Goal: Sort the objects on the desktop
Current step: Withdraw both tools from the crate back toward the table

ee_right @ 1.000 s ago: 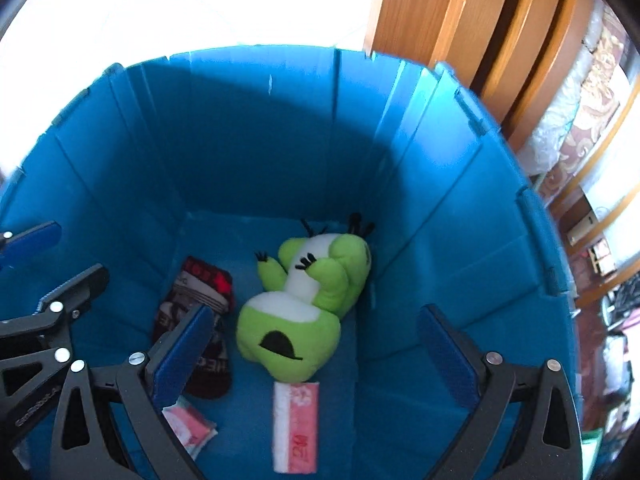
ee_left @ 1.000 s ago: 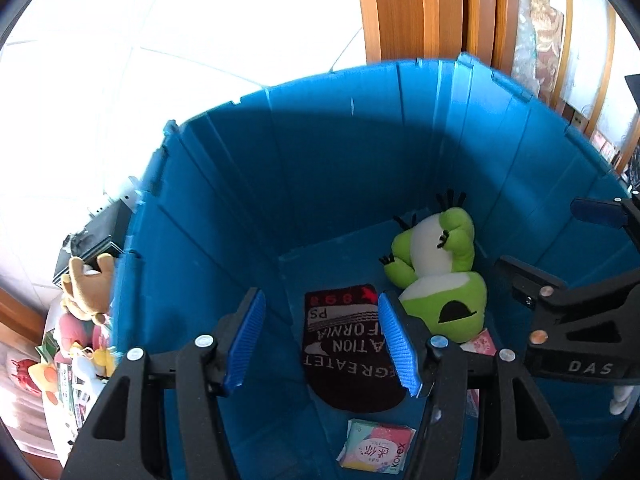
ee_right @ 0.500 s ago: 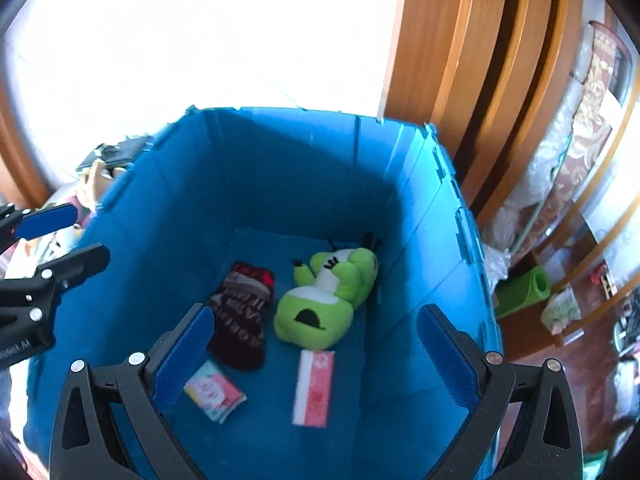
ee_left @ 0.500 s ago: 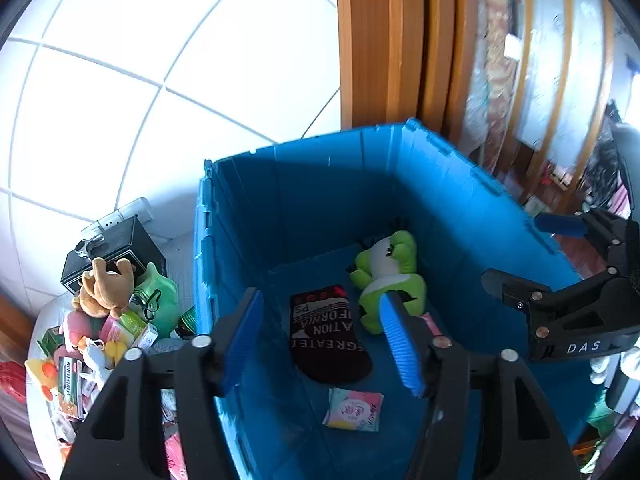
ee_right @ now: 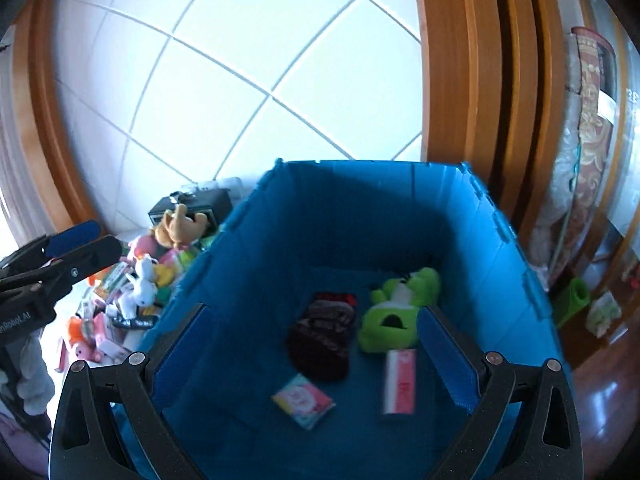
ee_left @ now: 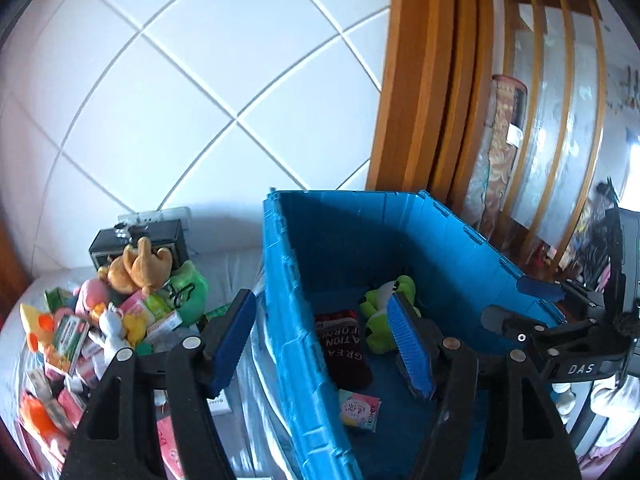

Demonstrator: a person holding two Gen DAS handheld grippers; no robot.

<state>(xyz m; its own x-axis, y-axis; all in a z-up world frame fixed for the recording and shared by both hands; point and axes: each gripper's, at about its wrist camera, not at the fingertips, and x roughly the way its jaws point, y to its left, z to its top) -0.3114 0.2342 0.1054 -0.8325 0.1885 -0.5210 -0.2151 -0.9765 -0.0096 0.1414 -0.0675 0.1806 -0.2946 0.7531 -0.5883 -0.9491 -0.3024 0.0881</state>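
Left gripper [ee_left: 322,344]: fingers spread wide, holding nothing; it straddles the left wall of the bin, one blue pad outside, one inside
Right gripper [ee_right: 316,354]: fingers wide apart, nothing between them; it hangs above the open bin
Blue bin [ee_right: 472,240]: open top, deep walls; stands beside the pile, against a white tiled wall
Bin contents: green plush [ee_right: 396,312] toward the far right of the floor; dark sock [ee_right: 324,336] just left of it, printed letters readable only in the left view; pink packet [ee_right: 303,400] nearer the camera
Right view only: a narrow pink-and-white pack [ee_right: 399,376] just in front of the green plush; in the left view the inner finger hides that spot
Unsorted pile [ee_left: 100,328]: on the white surface left of the bin; brown plush [ee_left: 138,266] on top, leaning at a black box [ee_left: 136,236]; small boxes, packets and toys below, sharper in the left view; the right view blurs them
Cross-sighting: each view catches the other gripper at its edge; left view shows the right one at far right, lettered "DAS"
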